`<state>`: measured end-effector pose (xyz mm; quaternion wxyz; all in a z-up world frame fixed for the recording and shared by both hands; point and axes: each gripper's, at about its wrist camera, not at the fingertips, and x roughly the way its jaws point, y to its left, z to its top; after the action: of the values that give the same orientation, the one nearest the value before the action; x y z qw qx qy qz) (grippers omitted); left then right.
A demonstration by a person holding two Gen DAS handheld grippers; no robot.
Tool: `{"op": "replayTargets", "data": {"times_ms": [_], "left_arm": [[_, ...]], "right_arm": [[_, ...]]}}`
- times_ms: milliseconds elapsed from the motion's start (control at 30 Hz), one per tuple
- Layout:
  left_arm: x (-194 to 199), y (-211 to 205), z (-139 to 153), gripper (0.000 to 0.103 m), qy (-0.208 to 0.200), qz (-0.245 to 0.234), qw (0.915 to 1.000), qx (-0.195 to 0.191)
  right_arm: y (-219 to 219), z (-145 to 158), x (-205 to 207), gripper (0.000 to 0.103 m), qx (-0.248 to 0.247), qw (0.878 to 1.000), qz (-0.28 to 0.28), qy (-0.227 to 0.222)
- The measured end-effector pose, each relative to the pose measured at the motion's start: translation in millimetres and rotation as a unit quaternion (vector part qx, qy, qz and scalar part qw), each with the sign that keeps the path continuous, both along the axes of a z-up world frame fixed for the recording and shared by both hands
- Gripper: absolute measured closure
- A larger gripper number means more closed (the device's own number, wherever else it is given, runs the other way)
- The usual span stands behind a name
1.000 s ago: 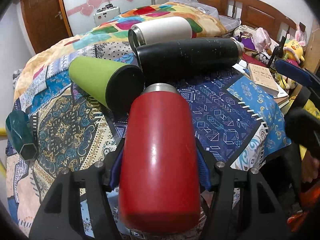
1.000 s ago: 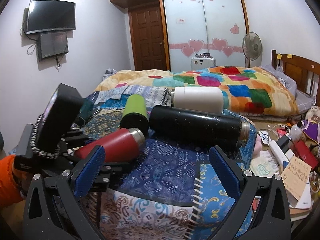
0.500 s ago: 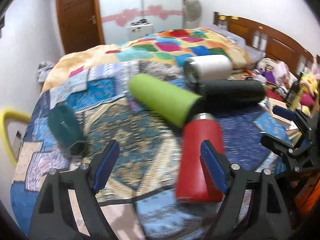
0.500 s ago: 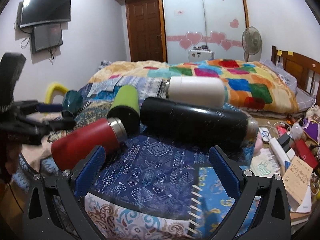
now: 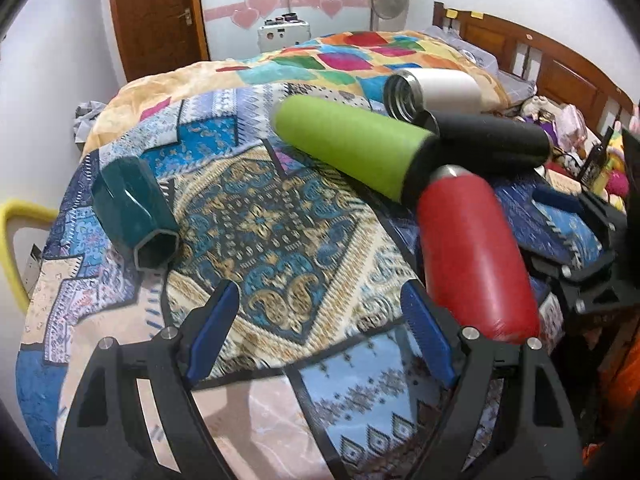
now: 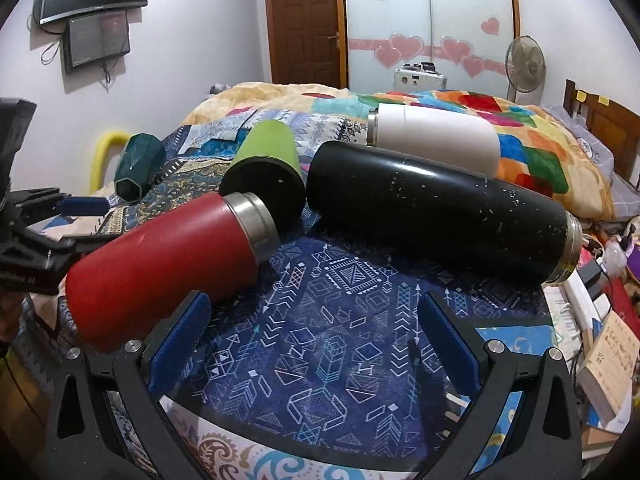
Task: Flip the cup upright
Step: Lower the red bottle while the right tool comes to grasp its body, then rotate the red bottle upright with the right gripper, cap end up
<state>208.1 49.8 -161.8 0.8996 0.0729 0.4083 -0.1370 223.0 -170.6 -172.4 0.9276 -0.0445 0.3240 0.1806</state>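
Observation:
Several cups lie on their sides on a patterned cloth. A red flask point(image 5: 472, 256) point(image 6: 160, 264) lies nearest, its steel mouth toward a green cup point(image 5: 352, 144) point(image 6: 264, 172). A black flask point(image 6: 440, 208) point(image 5: 496, 140) and a white cup point(image 6: 436, 136) point(image 5: 436, 88) lie behind. A dark teal hexagonal cup point(image 5: 136, 208) point(image 6: 138, 166) lies far left. My left gripper point(image 5: 320, 332) is open and empty, left of the red flask. My right gripper point(image 6: 316, 344) is open and empty, over the blue cloth in front of the flasks.
The cloth-covered table point(image 6: 328, 320) stands before a bed with a colourful quilt point(image 6: 520, 148). Books and clutter point(image 6: 604, 352) lie at the right. A yellow chair back point(image 5: 16, 232) is at the left edge. A fan point(image 6: 524, 64) stands at the back.
My left gripper let go of the red flask, opened and swung left. The red flask now lies on its side on the cloth. The right gripper moved slightly closer.

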Motion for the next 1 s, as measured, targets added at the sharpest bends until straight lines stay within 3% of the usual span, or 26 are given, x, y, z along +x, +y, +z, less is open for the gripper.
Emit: {"op": "replayTargets", "data": {"times_ms": [367, 667, 800, 933, 1000], "left_arm": [[-37.0, -24.1, -3.6, 0.02, -0.007, -0.025, 0.9994, -0.023], [-47.5, -17.0, 5.7, 0.02, -0.052, 0.013, 0.998, -0.032], [-55.1, -15.4, 6.8, 0.02, -0.071, 0.022, 0.9966, -0.037], [-62.6, -5.7, 5.9, 0.02, -0.082, 0.035, 0.9952, -0.041], [-66.7, 4.7, 7.8, 0.02, -0.093, 0.048, 0.9936, -0.041]], "right_arm": [[0.4, 12.5, -2.7, 0.0, -0.053, 0.998, 0.028, -0.016], [27.9, 51.8, -3.4, 0.0, -0.056, 0.996, 0.067, -0.032], [48.1, 45.1, 14.8, 0.001, -0.027, 0.997, 0.075, 0.017], [68.5, 25.9, 35.9, 0.016, -0.024, 0.991, 0.093, 0.089], [73.2, 20.4, 40.6, 0.018, -0.016, 0.988, 0.1, 0.113]]}}
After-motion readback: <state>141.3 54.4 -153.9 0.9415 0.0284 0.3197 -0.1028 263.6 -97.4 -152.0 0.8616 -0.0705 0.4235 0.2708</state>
